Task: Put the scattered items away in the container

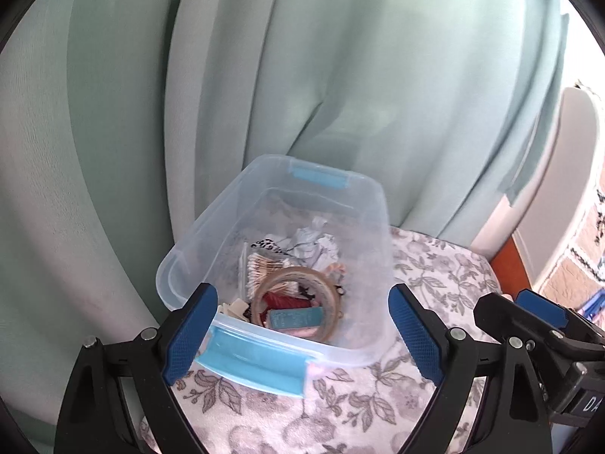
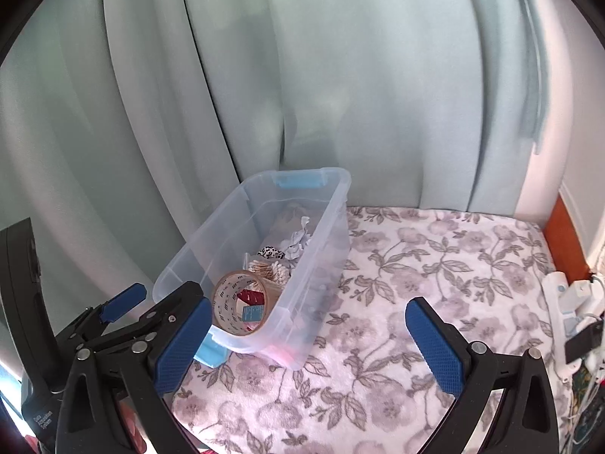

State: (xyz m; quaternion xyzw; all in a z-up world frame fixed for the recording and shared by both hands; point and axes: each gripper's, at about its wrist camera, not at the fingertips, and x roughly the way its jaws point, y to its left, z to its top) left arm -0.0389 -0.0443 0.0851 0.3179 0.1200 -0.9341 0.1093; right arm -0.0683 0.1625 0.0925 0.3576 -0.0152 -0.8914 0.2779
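A clear plastic container (image 1: 372, 204) with blue latches stands on the floral blanket; it also shows in the right wrist view (image 2: 332, 204). Inside lie a roll of brown tape (image 1: 295, 295) (image 2: 242, 302), a pack of cotton swabs (image 1: 264, 268) (image 2: 266, 268), crumpled white paper (image 1: 310, 242) (image 2: 298, 244) and small cards. My left gripper (image 1: 304, 335) is open and empty, its fingers astride the container's near end. My right gripper (image 2: 314, 344) is open and empty, just right of the container's near corner. Each gripper shows at the edge of the other's view.
Pale green curtains (image 1: 340, 75) hang right behind the container. The floral blanket (image 2: 435, 265) stretches to the right. A white power strip with plugs (image 2: 567, 302) lies at the right edge beside an orange wooden frame (image 2: 563, 234).
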